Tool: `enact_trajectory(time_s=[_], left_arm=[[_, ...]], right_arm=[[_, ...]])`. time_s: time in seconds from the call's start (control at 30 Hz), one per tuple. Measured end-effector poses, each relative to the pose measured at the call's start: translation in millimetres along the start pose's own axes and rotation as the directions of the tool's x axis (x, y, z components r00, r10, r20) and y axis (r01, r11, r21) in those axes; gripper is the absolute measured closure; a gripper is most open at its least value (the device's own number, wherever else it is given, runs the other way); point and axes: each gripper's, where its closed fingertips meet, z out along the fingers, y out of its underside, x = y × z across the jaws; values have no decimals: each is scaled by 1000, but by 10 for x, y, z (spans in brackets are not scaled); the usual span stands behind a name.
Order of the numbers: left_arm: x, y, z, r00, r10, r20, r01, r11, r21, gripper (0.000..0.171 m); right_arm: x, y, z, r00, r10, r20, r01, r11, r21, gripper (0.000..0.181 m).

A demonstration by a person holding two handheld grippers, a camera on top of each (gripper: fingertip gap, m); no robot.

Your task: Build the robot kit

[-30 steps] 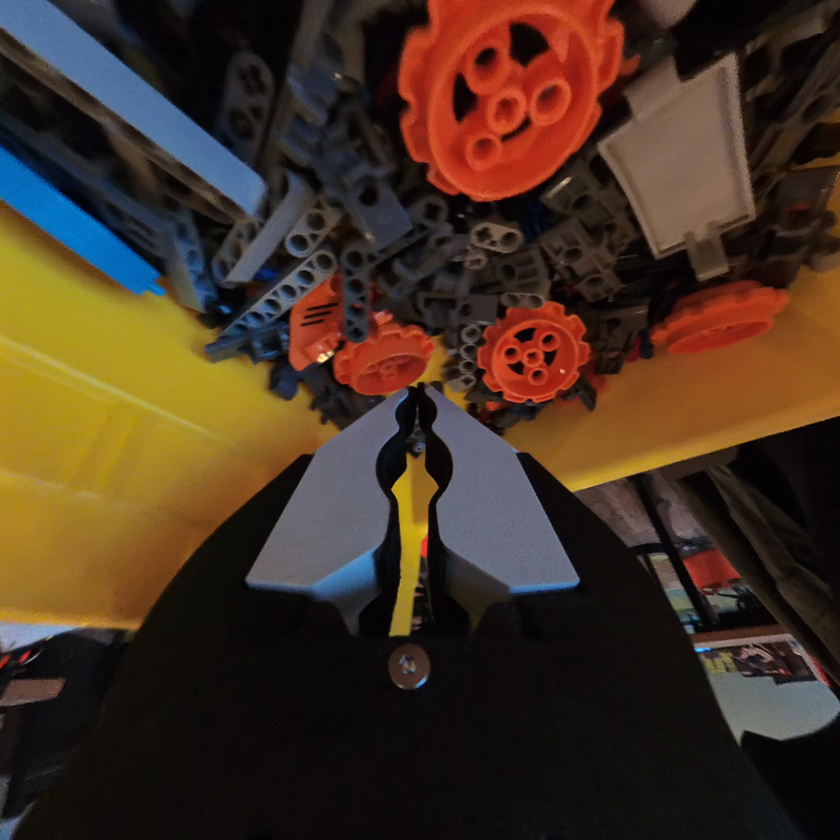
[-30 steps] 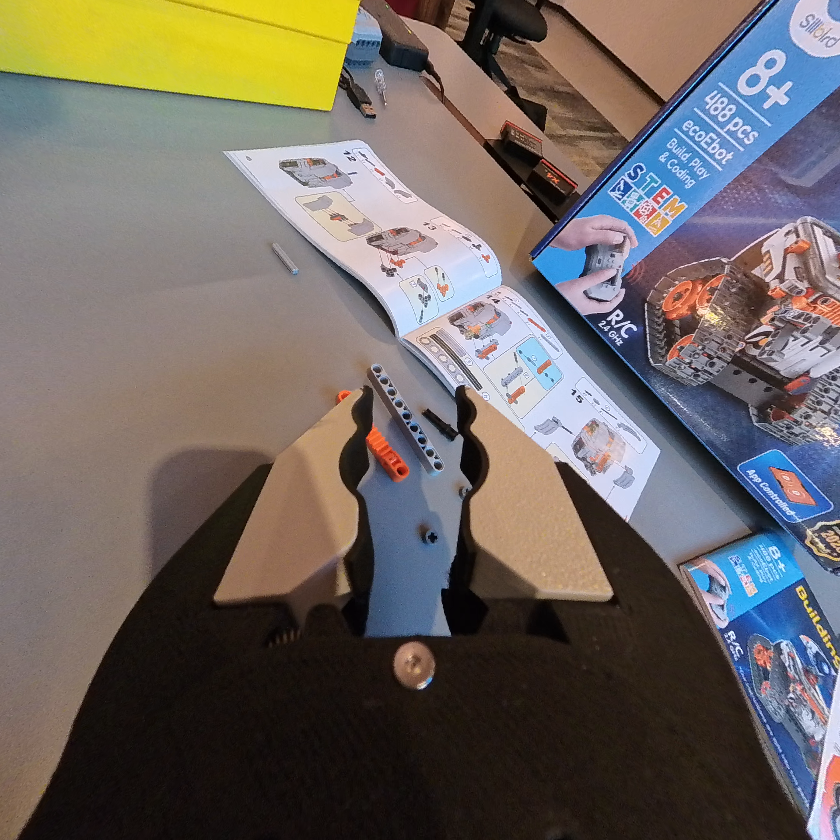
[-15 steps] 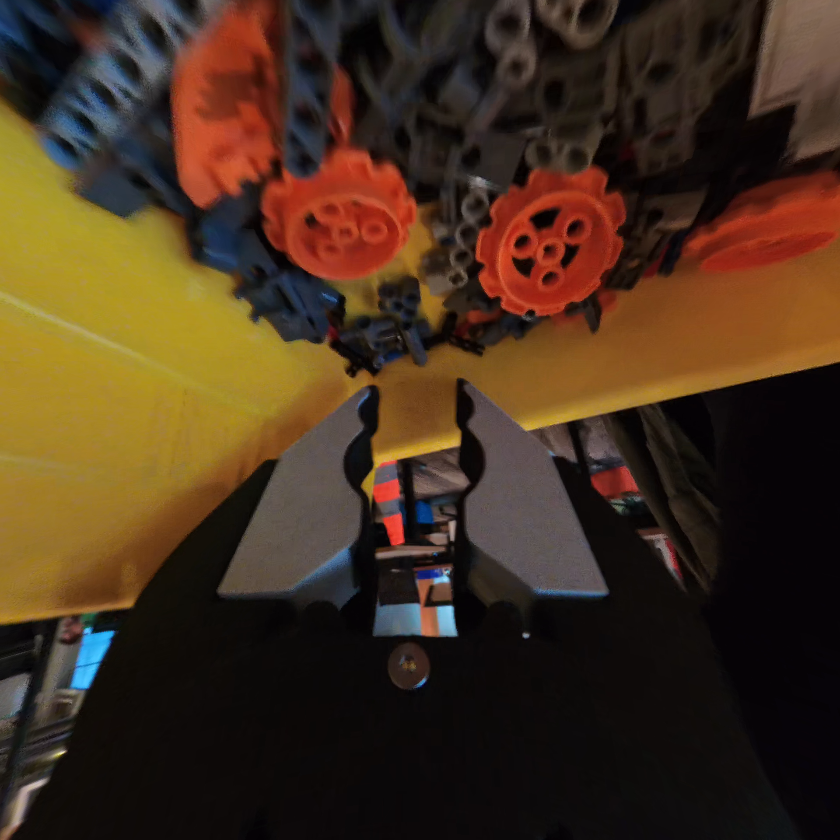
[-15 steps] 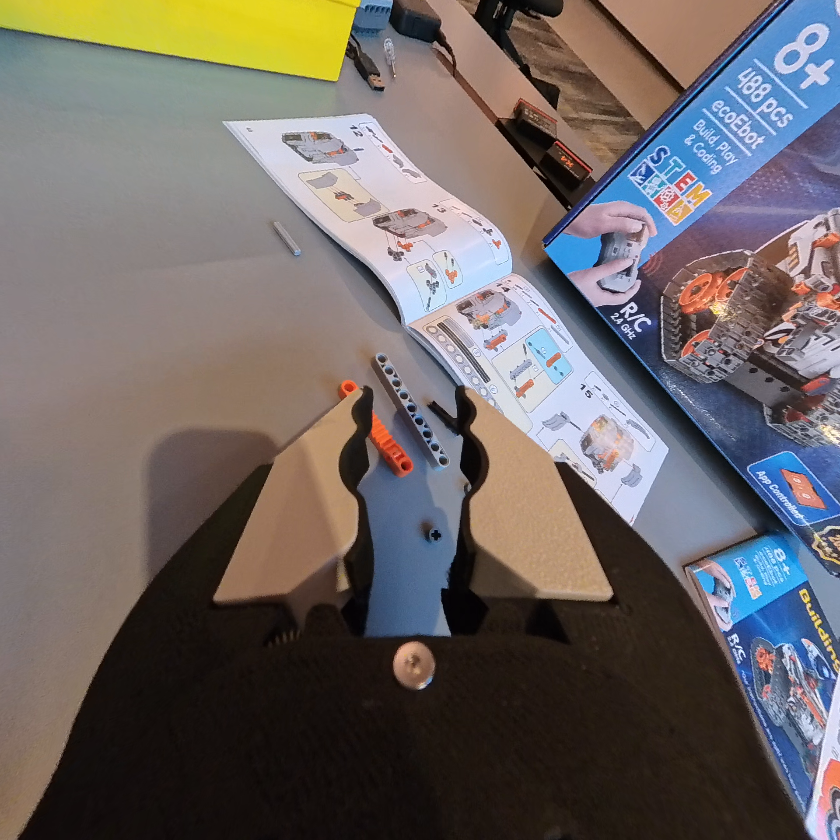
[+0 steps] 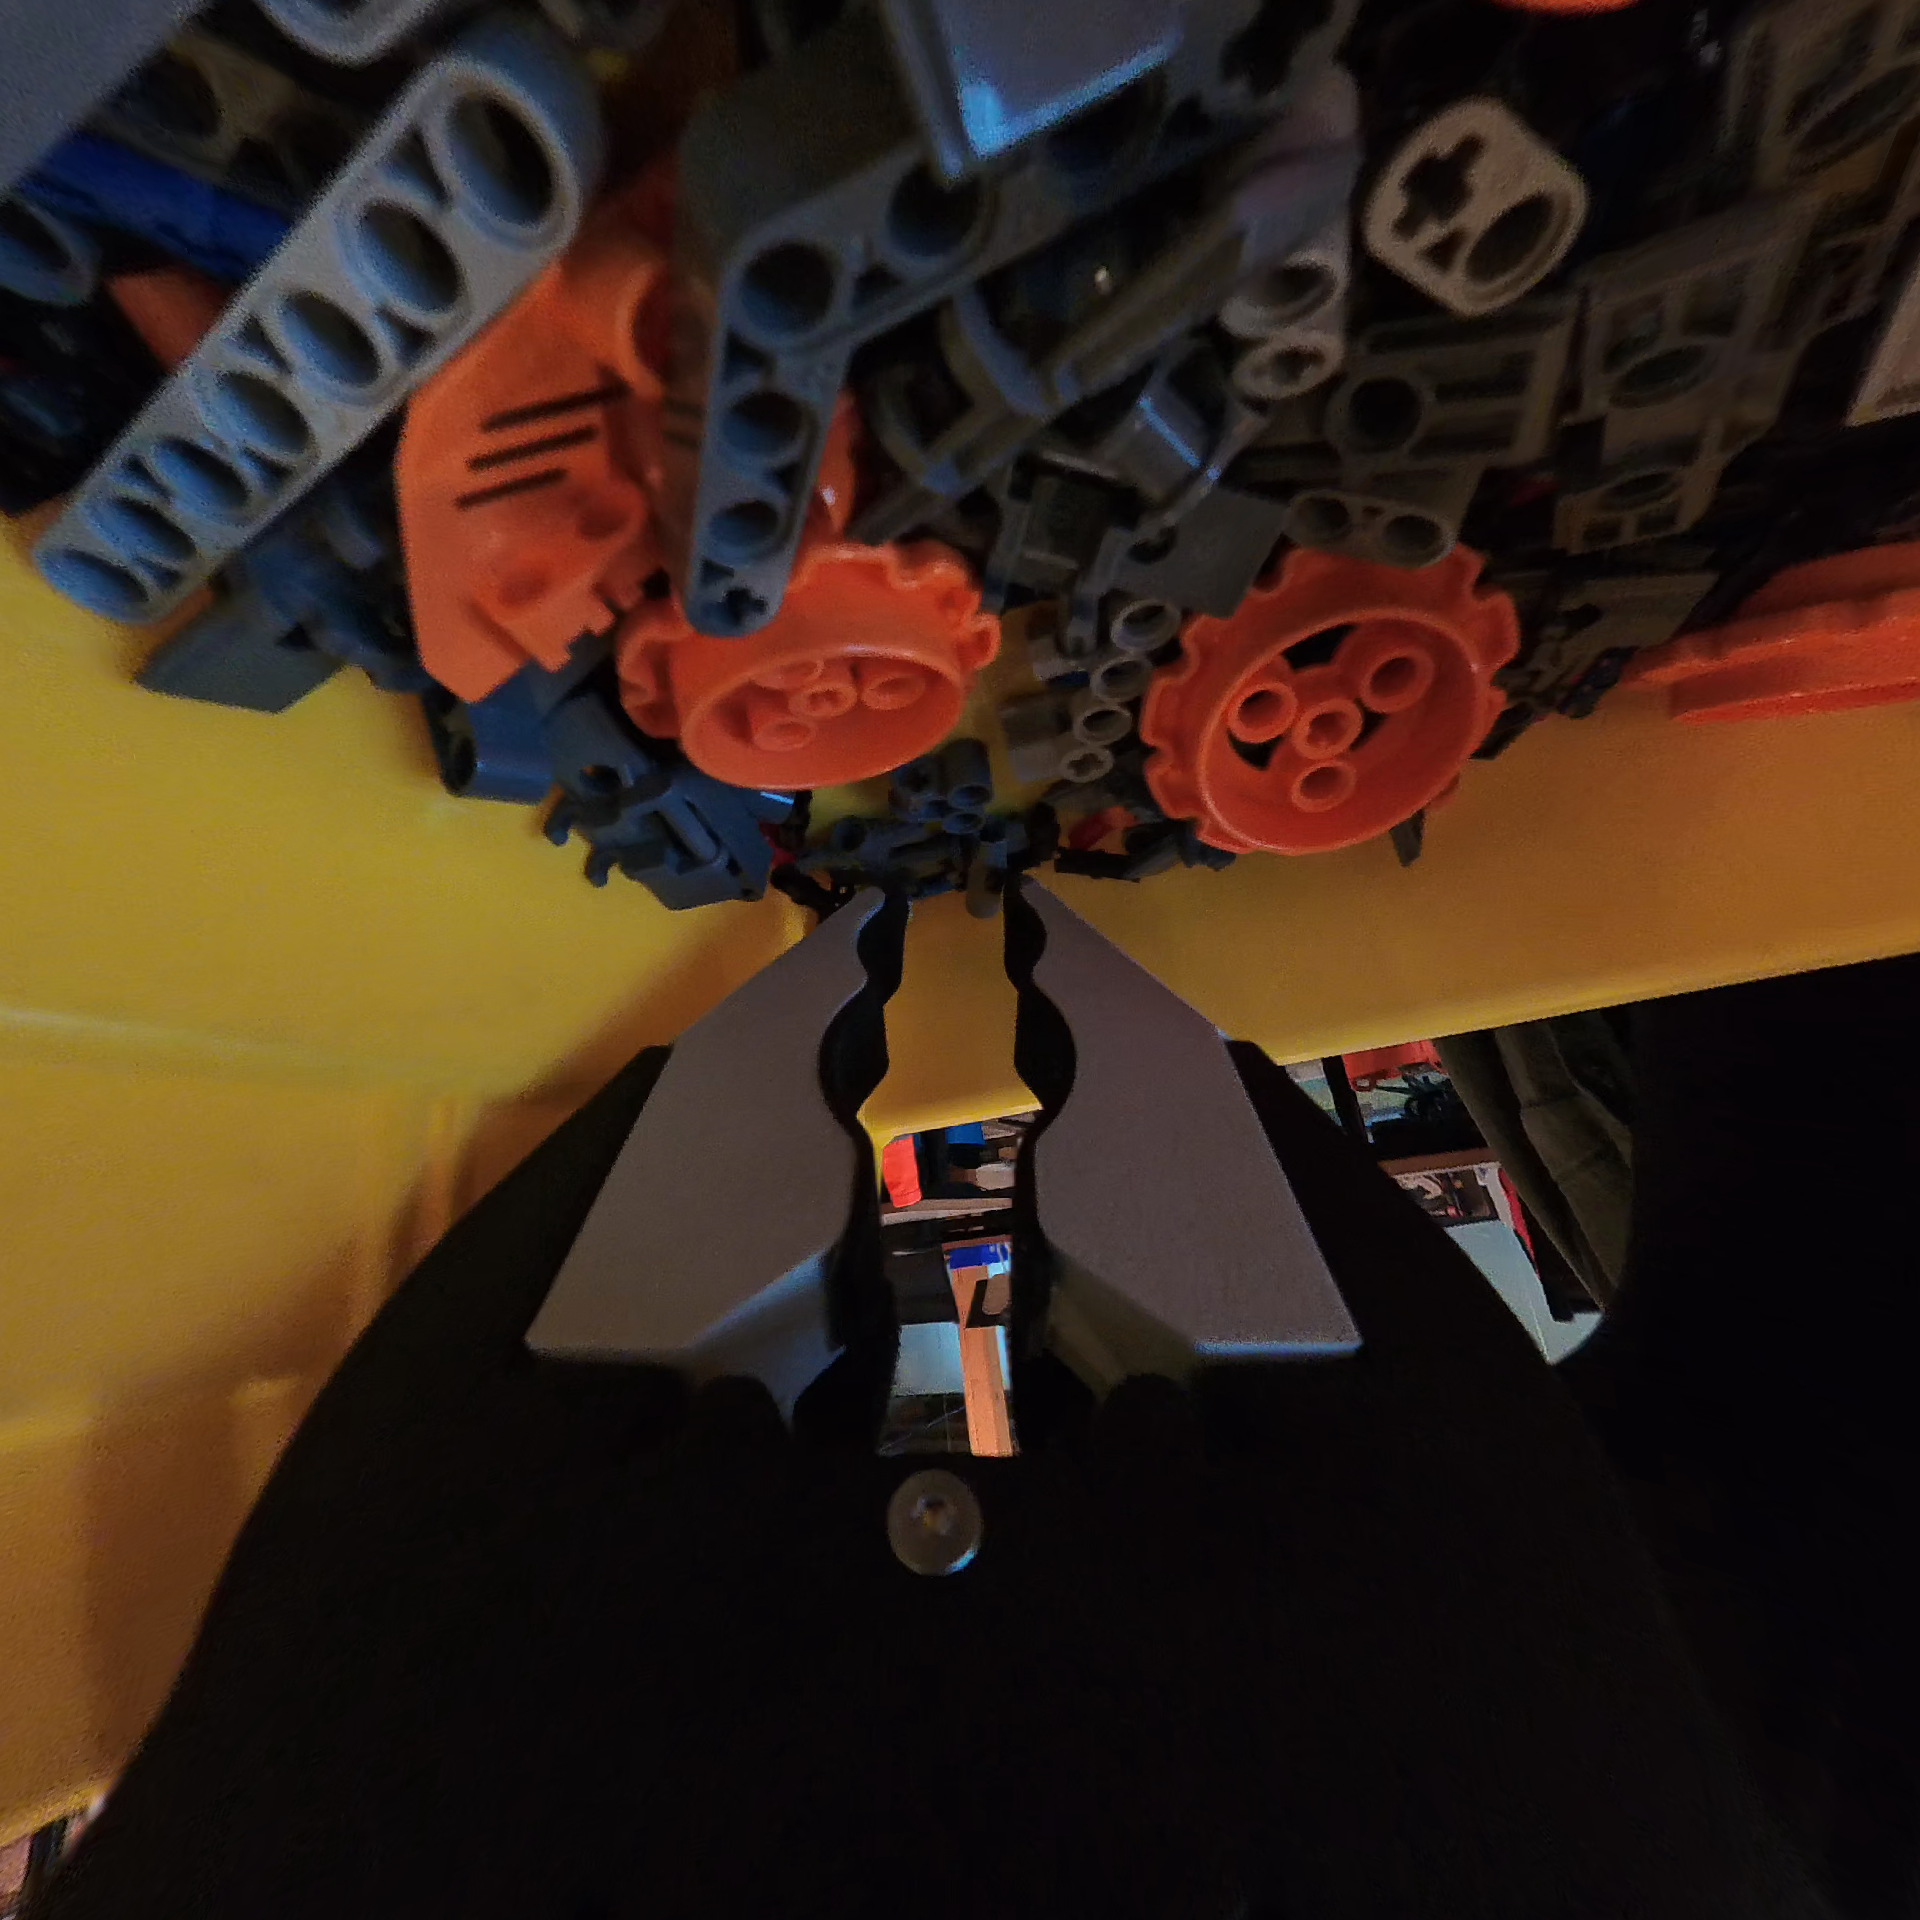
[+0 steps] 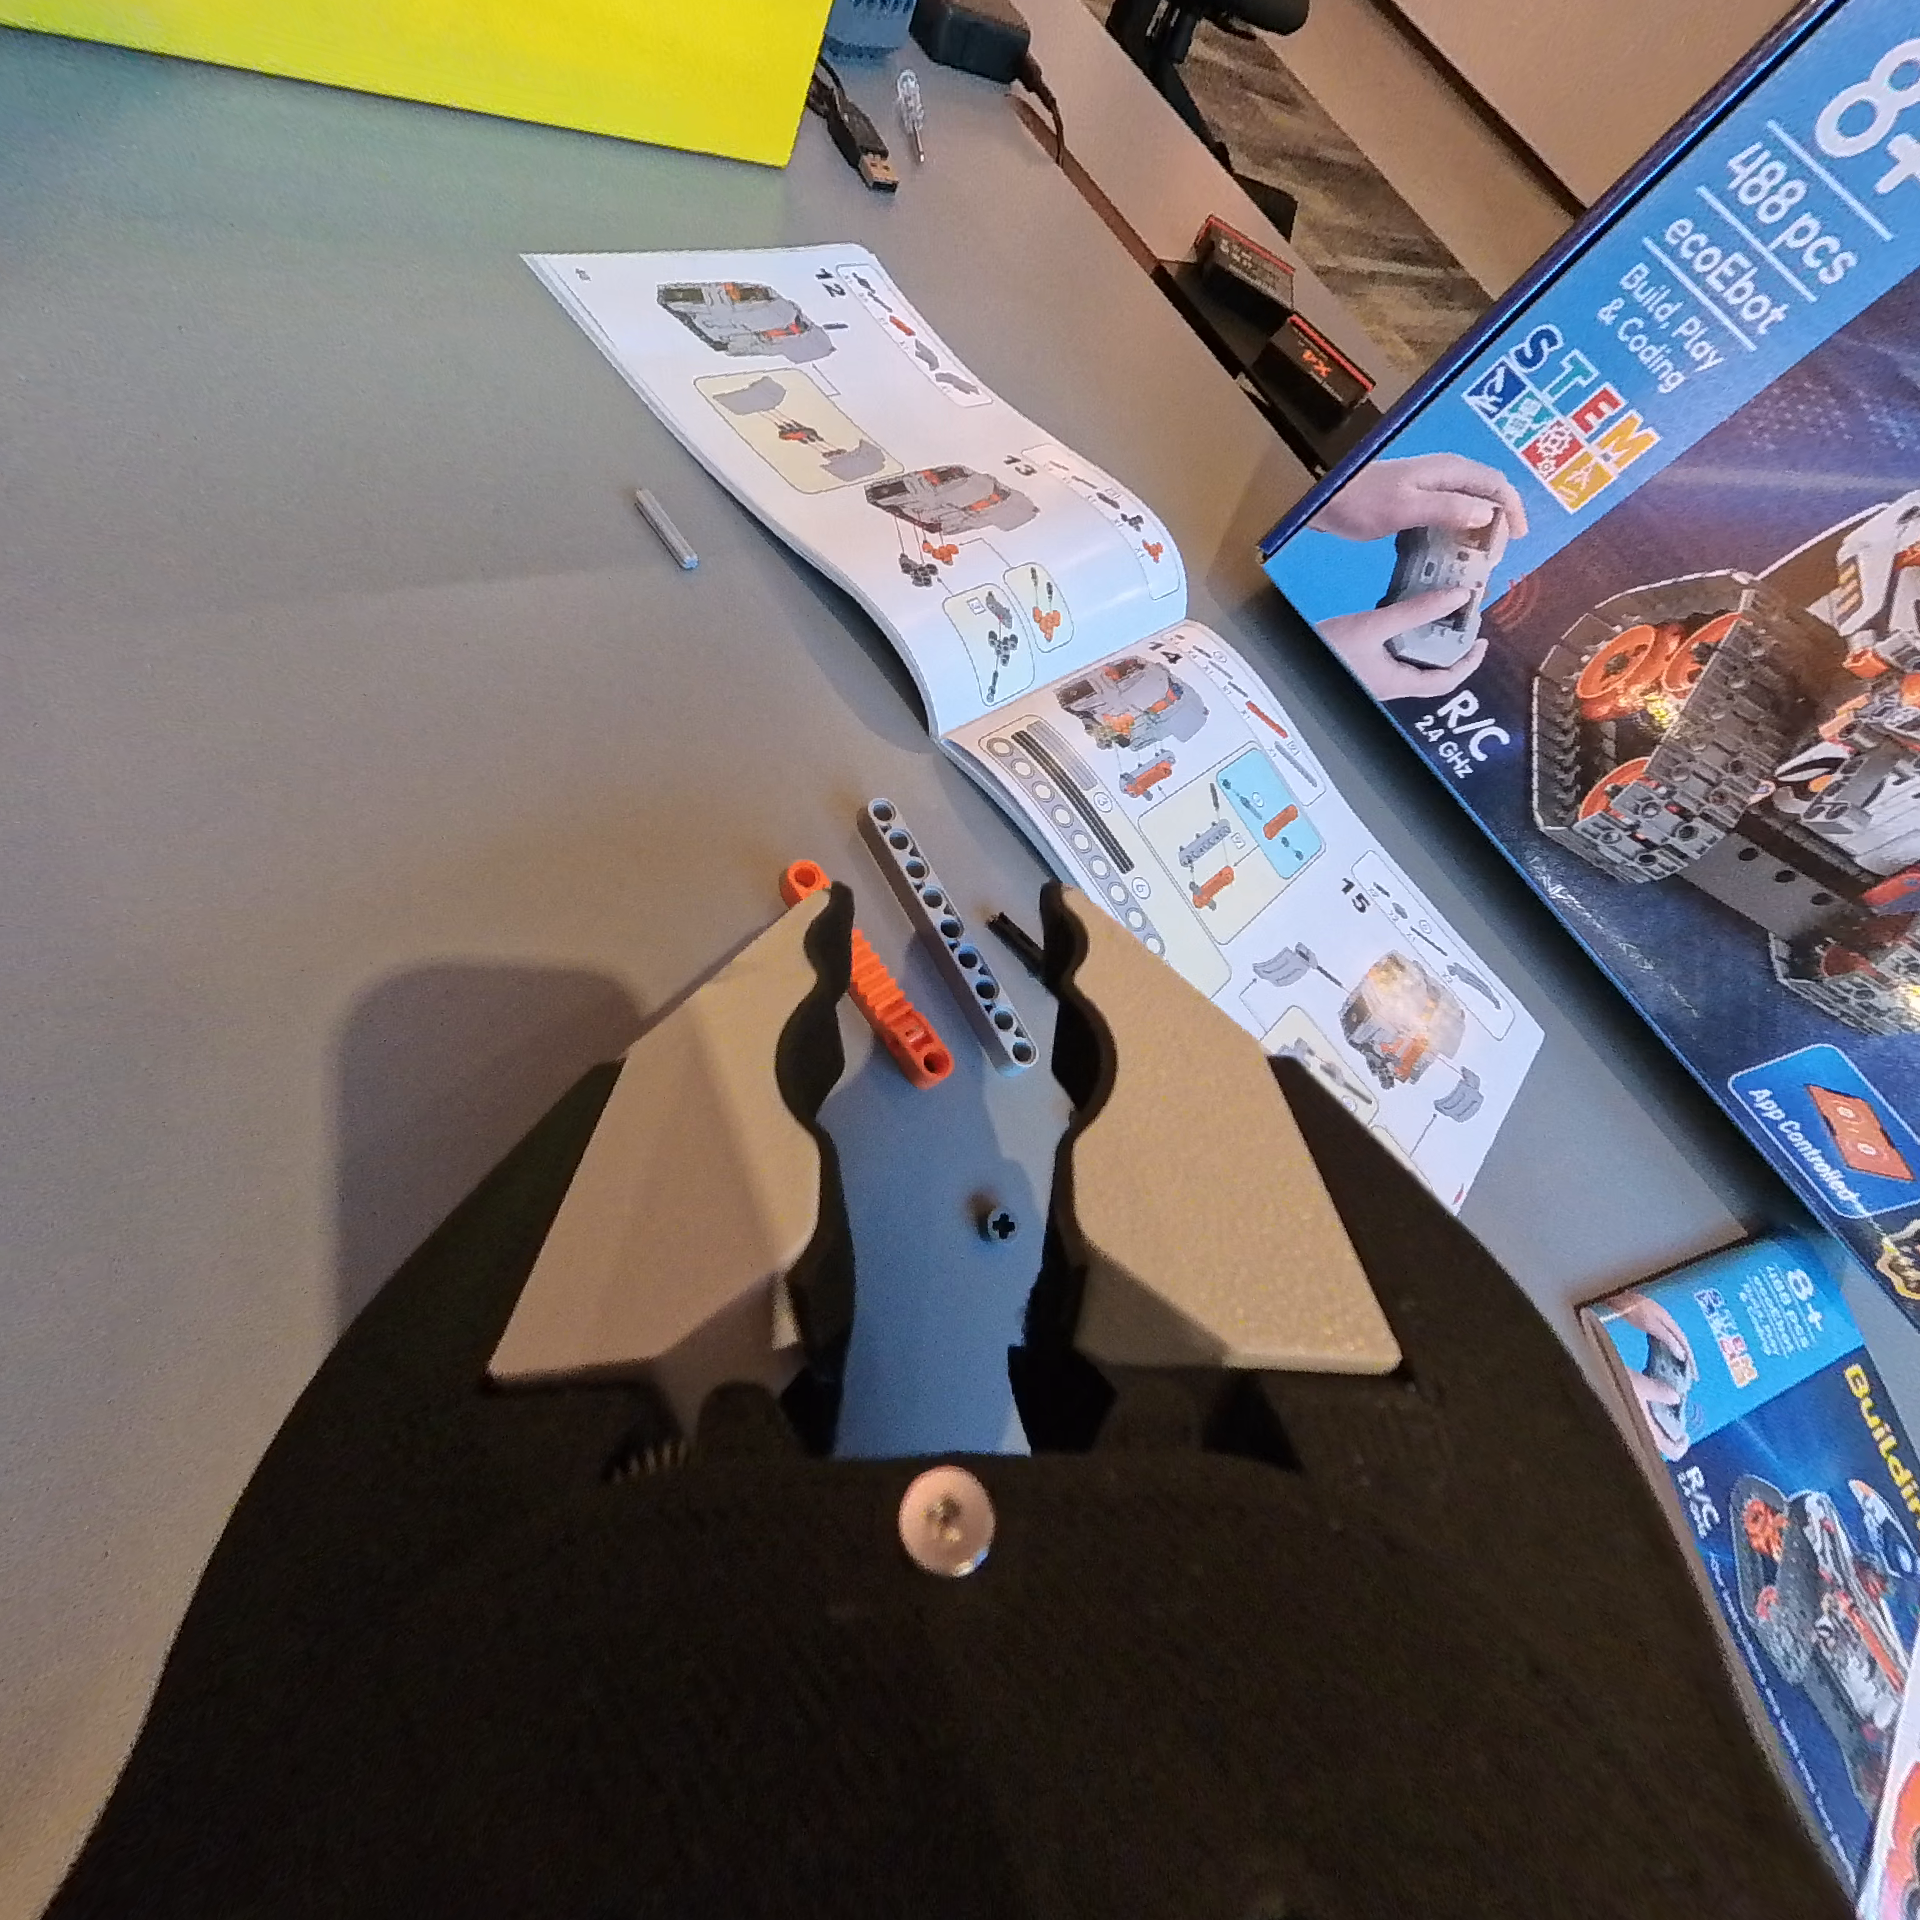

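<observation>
In the left wrist view my left gripper (image 5: pixel 948 899) reaches into a yellow box (image 5: pixel 260 987) holding a pile of grey and orange building pieces. Its jaws stand a little apart, with yellow showing between them. The tips are at a cluster of small dark grey connectors (image 5: pixel 935 821), and a small grey peg (image 5: pixel 982 896) stands beside the right fingertip, ungripped. Two orange toothed wheels (image 5: pixel 821 675) (image 5: pixel 1325 707) lie just beyond. In the right wrist view my right gripper (image 6: pixel 940 904) is open and empty above an orange toothed bar (image 6: pixel 888 997) and a grey holed beam (image 6: pixel 945 935) on the grey table (image 6: pixel 312 623).
A small black pin (image 6: pixel 1013 935) and a small dark bush (image 6: pixel 997 1224) lie by the right fingers. An open instruction booklet (image 6: pixel 935 468), a big blue box (image 6: pixel 1662 520), a smaller blue booklet (image 6: pixel 1766 1455), a loose grey axle (image 6: pixel 665 528), and the yellow box (image 6: pixel 520 62) with a cable (image 6: pixel 868 145) surround them. Tip to tip, the grippers are about 45 centimeters apart. Measured from the fingertips, the small black pin (image 6: pixel 1013 935) is 4 centimeters or so from the right gripper and 45 centimeters from the left.
My left gripper was shut, then opened wide and drew back. It has now narrowed and moved close to the small connectors. My right gripper stayed open and drifted only slightly.
</observation>
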Motion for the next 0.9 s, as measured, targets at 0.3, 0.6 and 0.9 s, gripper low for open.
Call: enact_trajectory(time_s=[0.3,0.6,0.9], left_arm=[[71,-199,-147,994,105,-15,-103,989,109,157],[-80,-413,-486,991,87,104,-113,955,275,158],[600,-391,-475,978,204,30,-200,903,381,92]], right_arm=[[86,49,36,999,11,-30,-12,1000,-5,148],[67,142,102,999,-16,-33,14,999,-51,148],[67,161,117,999,-23,-34,21,998,-63,148]])
